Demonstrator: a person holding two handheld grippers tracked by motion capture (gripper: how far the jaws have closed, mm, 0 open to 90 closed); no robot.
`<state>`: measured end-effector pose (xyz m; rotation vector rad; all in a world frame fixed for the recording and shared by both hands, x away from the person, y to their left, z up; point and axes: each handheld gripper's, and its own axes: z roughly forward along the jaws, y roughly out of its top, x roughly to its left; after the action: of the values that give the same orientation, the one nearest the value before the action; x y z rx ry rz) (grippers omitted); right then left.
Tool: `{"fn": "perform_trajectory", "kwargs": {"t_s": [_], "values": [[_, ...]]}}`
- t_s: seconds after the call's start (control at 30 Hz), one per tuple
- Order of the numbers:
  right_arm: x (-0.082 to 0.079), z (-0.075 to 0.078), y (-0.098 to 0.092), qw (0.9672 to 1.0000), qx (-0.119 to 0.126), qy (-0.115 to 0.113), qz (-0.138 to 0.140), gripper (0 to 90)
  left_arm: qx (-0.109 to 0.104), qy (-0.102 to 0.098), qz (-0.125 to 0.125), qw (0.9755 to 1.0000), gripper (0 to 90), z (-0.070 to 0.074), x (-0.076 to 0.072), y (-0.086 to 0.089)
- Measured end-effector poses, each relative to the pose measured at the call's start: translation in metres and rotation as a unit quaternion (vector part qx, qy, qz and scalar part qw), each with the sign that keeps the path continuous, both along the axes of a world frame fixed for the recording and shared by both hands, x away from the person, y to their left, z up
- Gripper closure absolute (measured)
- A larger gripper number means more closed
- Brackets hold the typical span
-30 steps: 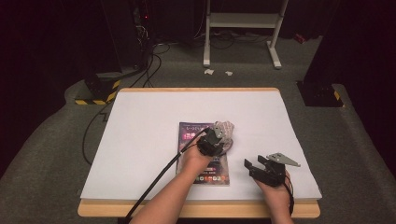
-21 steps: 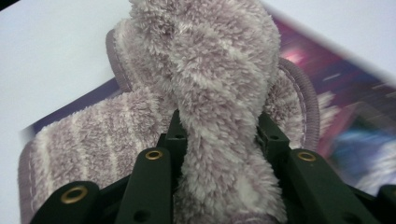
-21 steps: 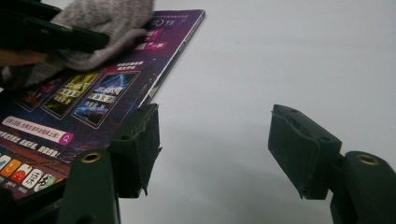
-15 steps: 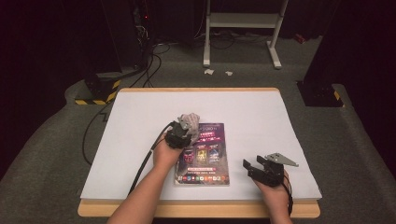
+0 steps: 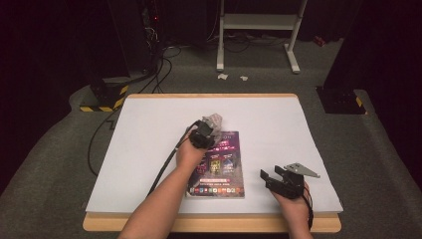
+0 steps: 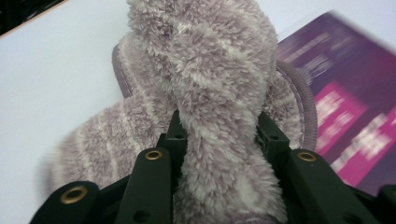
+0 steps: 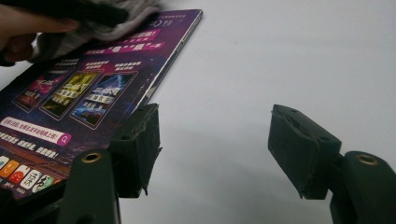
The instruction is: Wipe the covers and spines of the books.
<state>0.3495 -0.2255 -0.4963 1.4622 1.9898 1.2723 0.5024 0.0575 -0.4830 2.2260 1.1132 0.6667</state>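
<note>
Between the left tool's (image 6: 219, 140) clamped jaws, a fuzzy grey sock (image 6: 205, 84), bunched, long axis away from the tool.

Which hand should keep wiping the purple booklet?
Left, probably. The left gripper is shut on the fluffy cloth at the booklet's top edge. The right gripper is open, holding nothing.

Recording lab (dark room): equipment rack (image 5: 134, 35), floor cables (image 5: 164, 55), white table (image 5: 149, 124)
</note>
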Motion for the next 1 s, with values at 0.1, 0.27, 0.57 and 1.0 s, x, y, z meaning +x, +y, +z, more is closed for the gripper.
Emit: {"fn": "perform_trajectory", "kwargs": {"t_s": [0.1, 0.27, 0.57, 1.0], "values": [[0.000, 0.000, 0.000, 1.0000, 0.002, 0.001, 0.001, 34.1, -0.002, 0.000, -0.021, 0.9998, 64.8, 0.000, 0.002, -0.028], [0.000, 0.000, 0.001, 1.0000, 0.001, 0.000, 0.004, 34.1, -0.012, 0.003, -0.039, 0.9992, 64.5, 0.000, 0.002, -0.057], [-0.001, 0.000, 0.002, 1.0000, 0.000, 0.000, 0.006, 34.1, 0.009, 0.002, -0.007, 0.9999, 64.3, 0.001, 0.007, -0.012], [-0.001, 0.000, 0.005, 1.0000, -0.005, 0.000, 0.007, 34.2, 0.029, -0.001, 0.061, 0.9978, 64.6, 0.001, 0.013, 0.047]]}}
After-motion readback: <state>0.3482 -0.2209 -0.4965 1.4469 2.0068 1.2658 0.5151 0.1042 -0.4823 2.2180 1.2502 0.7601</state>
